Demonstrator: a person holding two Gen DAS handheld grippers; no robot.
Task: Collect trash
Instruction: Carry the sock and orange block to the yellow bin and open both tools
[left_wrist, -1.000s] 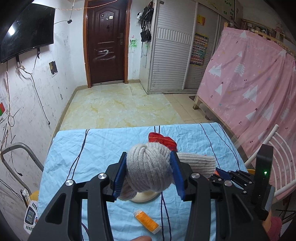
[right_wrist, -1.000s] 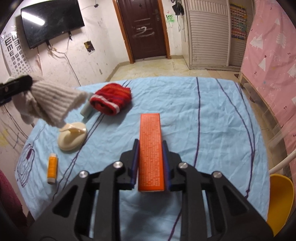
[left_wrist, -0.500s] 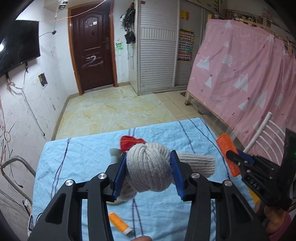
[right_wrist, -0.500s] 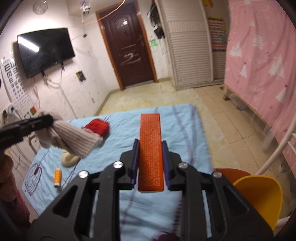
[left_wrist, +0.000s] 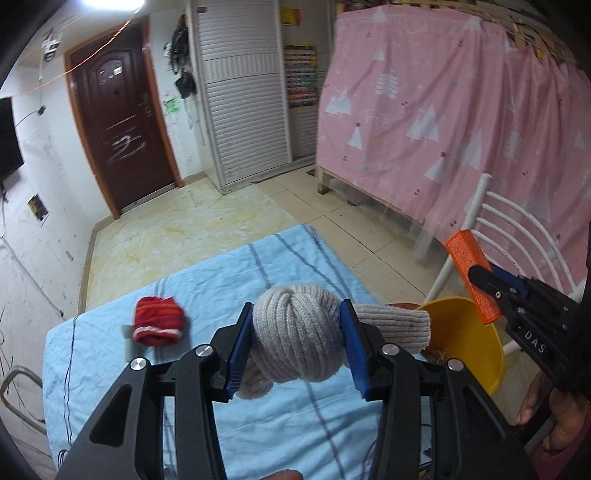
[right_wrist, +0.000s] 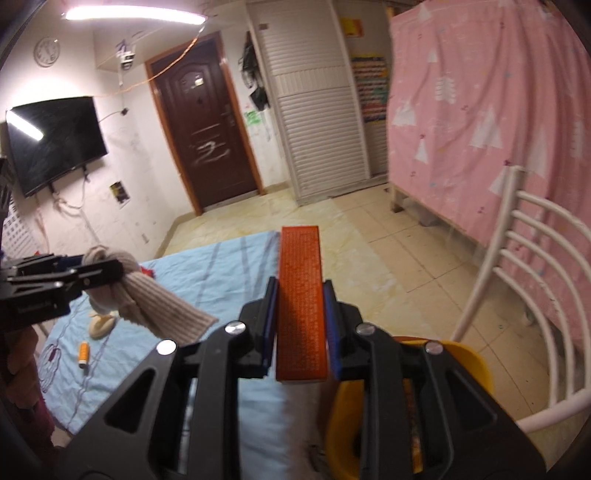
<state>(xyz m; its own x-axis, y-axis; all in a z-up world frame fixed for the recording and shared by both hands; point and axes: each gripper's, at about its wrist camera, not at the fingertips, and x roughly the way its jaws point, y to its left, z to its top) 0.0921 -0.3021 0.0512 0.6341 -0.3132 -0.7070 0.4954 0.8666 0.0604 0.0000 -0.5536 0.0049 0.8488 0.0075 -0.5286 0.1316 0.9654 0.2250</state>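
My left gripper (left_wrist: 295, 343) is shut on a knotted beige knit sock (left_wrist: 299, 339) and holds it in the air above the blue-clothed table (left_wrist: 229, 280), near its right edge. The sock also shows in the right wrist view (right_wrist: 155, 306). My right gripper (right_wrist: 300, 321) is shut on a long orange box (right_wrist: 301, 295) and holds it above a yellow bin (right_wrist: 469, 365). In the left wrist view the orange box (left_wrist: 469, 273) hangs over the yellow bin (left_wrist: 469, 347) beside the table.
A red knit sock (left_wrist: 159, 326) lies on the table. A cream round object (right_wrist: 101, 325) and a small orange tube (right_wrist: 84, 352) lie on the cloth at the left. A white chair (right_wrist: 524, 280) stands behind the bin. A pink curtain (left_wrist: 461, 129) hangs on the right.
Both grippers have swung to the right with their loads, from over the table toward the yellow bin. The orange box is now above the bin.
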